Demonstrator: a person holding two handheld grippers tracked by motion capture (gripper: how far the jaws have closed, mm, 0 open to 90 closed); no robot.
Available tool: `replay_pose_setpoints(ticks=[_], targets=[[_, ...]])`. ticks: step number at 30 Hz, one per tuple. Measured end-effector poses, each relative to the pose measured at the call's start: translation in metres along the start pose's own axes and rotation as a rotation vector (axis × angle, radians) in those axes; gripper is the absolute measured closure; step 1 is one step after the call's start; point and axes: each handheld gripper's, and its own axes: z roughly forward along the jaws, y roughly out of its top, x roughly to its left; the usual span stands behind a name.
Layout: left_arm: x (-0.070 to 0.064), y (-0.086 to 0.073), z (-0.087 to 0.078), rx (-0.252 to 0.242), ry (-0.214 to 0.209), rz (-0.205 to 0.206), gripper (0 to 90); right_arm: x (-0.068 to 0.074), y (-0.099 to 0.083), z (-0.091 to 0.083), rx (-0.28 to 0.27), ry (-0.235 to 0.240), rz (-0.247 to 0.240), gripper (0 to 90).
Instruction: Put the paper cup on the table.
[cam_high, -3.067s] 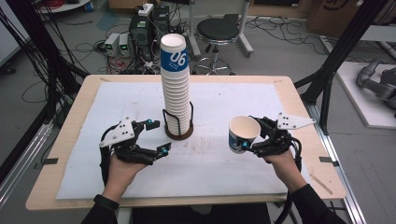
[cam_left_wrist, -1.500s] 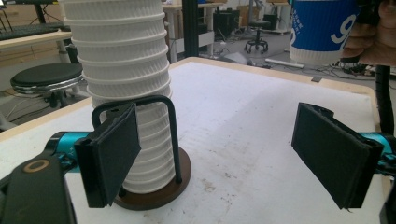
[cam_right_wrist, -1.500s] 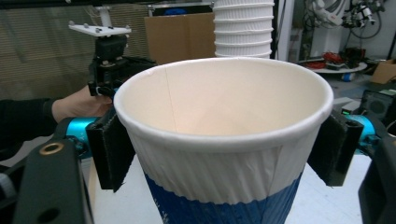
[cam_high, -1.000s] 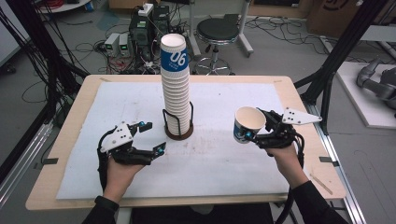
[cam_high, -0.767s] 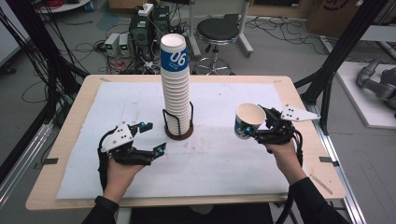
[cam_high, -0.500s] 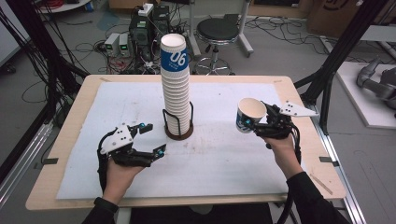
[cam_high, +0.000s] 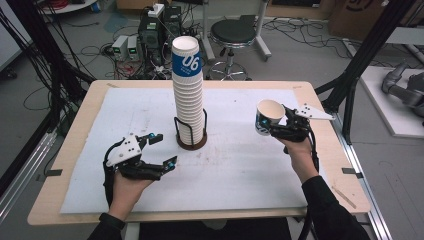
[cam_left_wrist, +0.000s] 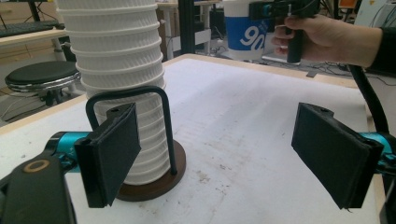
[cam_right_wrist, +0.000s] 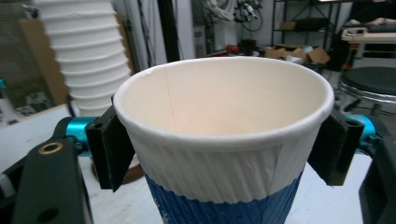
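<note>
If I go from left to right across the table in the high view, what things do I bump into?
Left gripper, open → tall stack of cups in its black holder → single paper cup → right gripper clamped on it.

- A wooden worktop (cam_high: 325, 107) carries a white sheet (cam_high: 240, 165) over most of its surface.
- A black round stool (cam_high: 232, 32) stands on the floor beyond the far edge.
- Electronics boxes (cam_high: 150, 35) with tangled cables sit beside it.
</note>
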Motion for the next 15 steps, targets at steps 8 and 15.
replay_pose_setpoints(ticks=[8,15], targets=[[-0.001,0.000,0.001,0.003,-0.007,0.004,15.4,-0.009,-0.006,0.009,0.006,-0.040,0.008,21.2],[-0.002,0.000,0.002,0.002,-0.007,0.000,15.4,-0.015,-0.012,0.017,0.012,-0.076,0.018,21.2]])
